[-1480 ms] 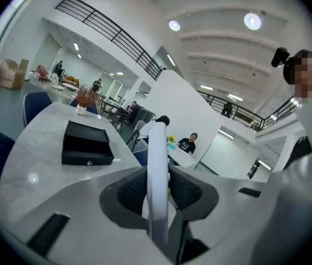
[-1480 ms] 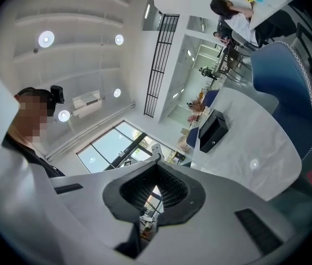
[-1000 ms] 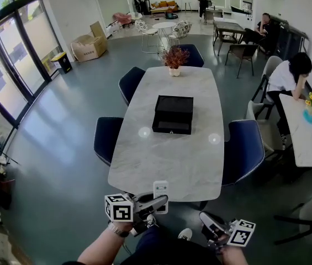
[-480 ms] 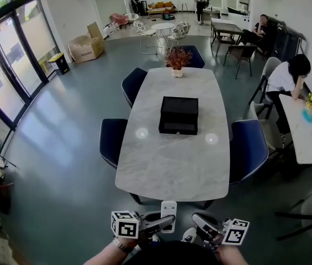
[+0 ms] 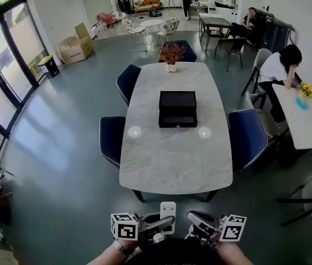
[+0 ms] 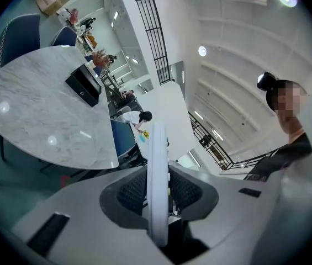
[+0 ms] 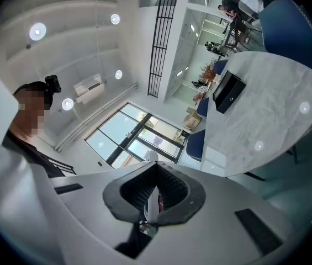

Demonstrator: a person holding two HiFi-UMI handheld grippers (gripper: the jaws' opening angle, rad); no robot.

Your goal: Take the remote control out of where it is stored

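Facing a marble desk (image 5: 175, 159) flanked by blue chairs (image 5: 247, 139), with a black box (image 5: 177, 109) at mid-top. Low in the head view, well short of that desk: left claw (image 5: 167, 221) clamped on the white remote control (image 5: 168, 208), upright and clear of the box. Just beside it, right claw (image 5: 195, 220) pinched almost together, only a thin pale sliver between the pads.

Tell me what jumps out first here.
A long marble table fills the middle of the head view, with a black box at its centre and a potted plant at its far end. At the bottom edge, off the table, the left tongs are shut on a white remote control.
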